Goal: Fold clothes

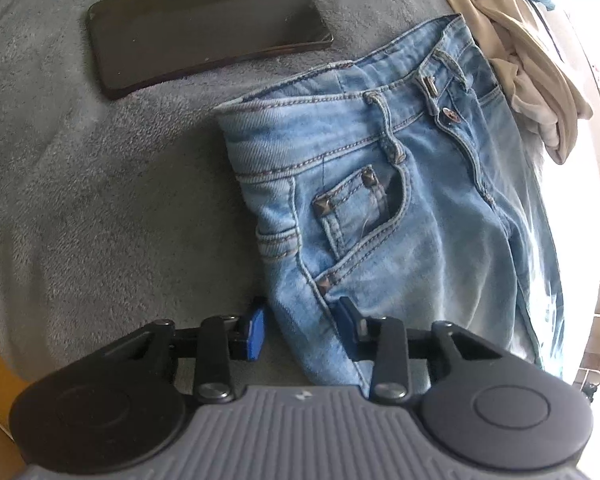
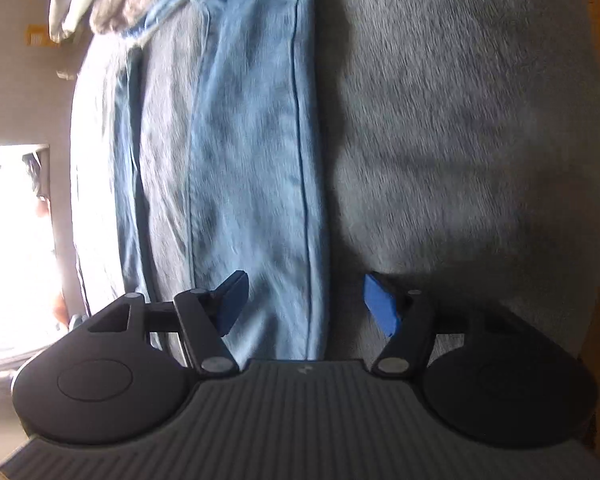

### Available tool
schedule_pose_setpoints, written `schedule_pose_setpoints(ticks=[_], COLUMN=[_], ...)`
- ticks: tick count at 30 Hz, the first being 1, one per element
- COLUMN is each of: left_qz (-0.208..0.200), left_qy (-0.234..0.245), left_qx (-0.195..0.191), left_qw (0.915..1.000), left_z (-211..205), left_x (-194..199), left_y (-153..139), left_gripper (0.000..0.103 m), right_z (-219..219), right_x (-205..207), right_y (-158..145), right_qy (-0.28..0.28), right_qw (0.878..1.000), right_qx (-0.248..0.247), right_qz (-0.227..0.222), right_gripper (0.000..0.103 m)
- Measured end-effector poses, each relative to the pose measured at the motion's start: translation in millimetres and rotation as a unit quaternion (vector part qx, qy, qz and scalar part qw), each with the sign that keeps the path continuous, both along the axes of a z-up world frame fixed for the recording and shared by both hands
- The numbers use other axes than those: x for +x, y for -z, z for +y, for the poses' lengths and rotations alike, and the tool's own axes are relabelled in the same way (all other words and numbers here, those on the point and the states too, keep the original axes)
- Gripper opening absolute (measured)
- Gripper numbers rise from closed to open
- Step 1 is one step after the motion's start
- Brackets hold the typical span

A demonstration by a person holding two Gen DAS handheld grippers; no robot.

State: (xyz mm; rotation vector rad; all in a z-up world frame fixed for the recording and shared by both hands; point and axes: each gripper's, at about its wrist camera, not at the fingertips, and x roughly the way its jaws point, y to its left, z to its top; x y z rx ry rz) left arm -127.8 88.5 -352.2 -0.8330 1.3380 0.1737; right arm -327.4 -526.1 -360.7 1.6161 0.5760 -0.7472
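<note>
I have the light blue jeans (image 1: 380,208) lying flat on the grey fleece blanket (image 1: 100,200), lengthwise fold already in, waistband toward the black phone (image 1: 204,32). My left gripper (image 1: 304,330) straddles the hip edge just below the coin pocket; its 2 blue pads (image 1: 256,332) sit either side of the denim, and I judge them clenched on that edge, ready to lift for the next fold. My right gripper (image 2: 304,304) stands released over the leg (image 2: 252,160), one pad above the denim, the other over bare blanket, bracketing the outer seam so I can pinch it. Beige clothes (image 1: 512,52) wait heaped beyond. I can read no brand or label; rivets and button show no legible writing.
</note>
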Motion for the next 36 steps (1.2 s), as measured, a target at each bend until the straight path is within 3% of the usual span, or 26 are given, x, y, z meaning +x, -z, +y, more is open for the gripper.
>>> schedule_pose_setpoints(ticks=[3, 5, 7, 8, 9, 11, 13, 16, 23, 31, 36], left_qz=[-0.002, -0.007, -0.014, -0.018, -0.022, -0.030, -0.041, -0.068, -0.127, -0.197, -0.221], left_qy=[0.009, 0.018, 0.027, 0.034, 0.039, 0.047, 0.050, 0.048, 0.008, -0.020, -0.018], left_qx=[0.011, 0.021, 0.034, 0.042, 0.048, 0.057, 0.058, 0.054, 0.033, 0.018, 0.029], left_qw=[0.9999, 0.9996, 0.9990, 0.9984, 0.9978, 0.9968, 0.9962, 0.9951, 0.9913, 0.9800, 0.9746], left_z=[-3, -7, -11, -14, -16, -20, -20, -20, -34, -54, -71], left_x=[3, 4, 6, 6, 6, 6, 7, 7, 41, 108, 157], left_y=[0, -1, -5, -8, -11, -19, -30, -49, -80, -90, -87], left_gripper=[0.031, 0.021, 0.016, 0.013, 0.011, 0.008, 0.007, 0.006, 0.006, 0.006, 0.006], right_z=[-17, -24, -25, -30, -29, -29, -30, -34, -56, -90, -83], right_x=[6, 14, 20, 9, 9, 7, 7, 15, 83, 202, 240], right_y=[3, 5, 9, 16, 17, 18, 11, -15, -71, -93, -107], right_qy=[0.014, 0.010, -0.002, -0.005, -0.009, -0.019, -0.029, -0.041, -0.100, -0.142, -0.162], right_qw=[1.000, 0.999, 0.999, 0.999, 0.999, 0.998, 0.997, 0.995, 0.979, 0.963, 0.957], right_qx=[-0.021, -0.030, -0.037, -0.042, -0.041, -0.046, -0.065, -0.093, -0.169, -0.220, -0.233], right_qz=[-0.006, -0.005, 0.011, 0.016, 0.017, 0.023, 0.019, -0.003, -0.047, -0.063, -0.057], right_gripper=[0.064, 0.063, 0.056, 0.044, 0.023, 0.008, 0.003, 0.003, 0.003, 0.003, 0.003])
